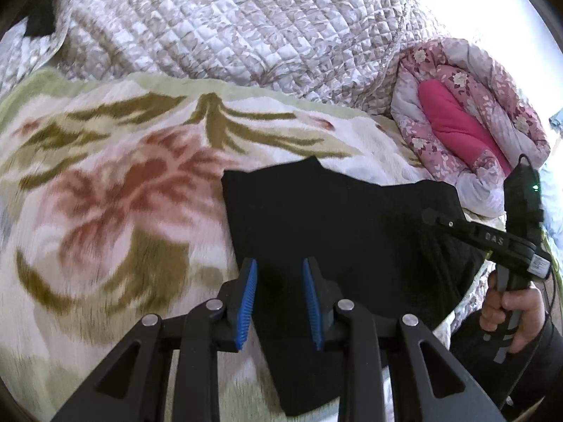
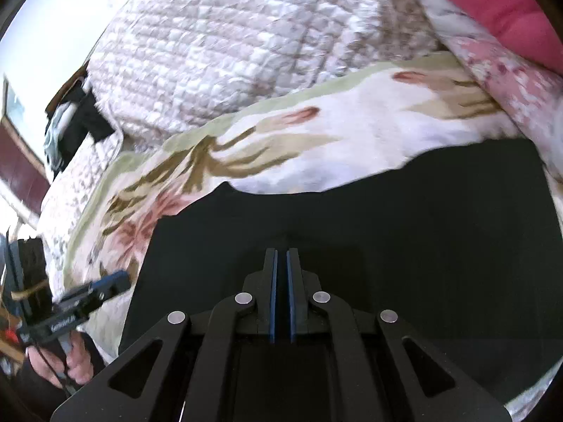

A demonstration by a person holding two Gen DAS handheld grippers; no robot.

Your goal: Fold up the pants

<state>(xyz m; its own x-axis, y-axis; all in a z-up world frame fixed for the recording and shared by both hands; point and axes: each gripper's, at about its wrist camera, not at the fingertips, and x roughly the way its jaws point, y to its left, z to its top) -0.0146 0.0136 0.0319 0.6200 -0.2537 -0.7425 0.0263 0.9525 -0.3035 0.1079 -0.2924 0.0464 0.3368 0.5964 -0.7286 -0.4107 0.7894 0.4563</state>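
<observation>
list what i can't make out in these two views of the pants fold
- Near part of the black pants: right wrist view, hidden under the right tool, so whether cloth is pinched cannot be seen.
- Pants' folds and seams: both views, the dark fabric shows no detail.
- Pants' lower end: left wrist view, behind the left tool and cut by the bottom edge.
- Floral blanket: pattern smeared by blur.

Black pants (image 1: pixel 337 218), folded into a flat, roughly rectangular bundle. Lie on floral blanket (image 1: pixel 105 176) atop bed; far edge uneven.
</observation>
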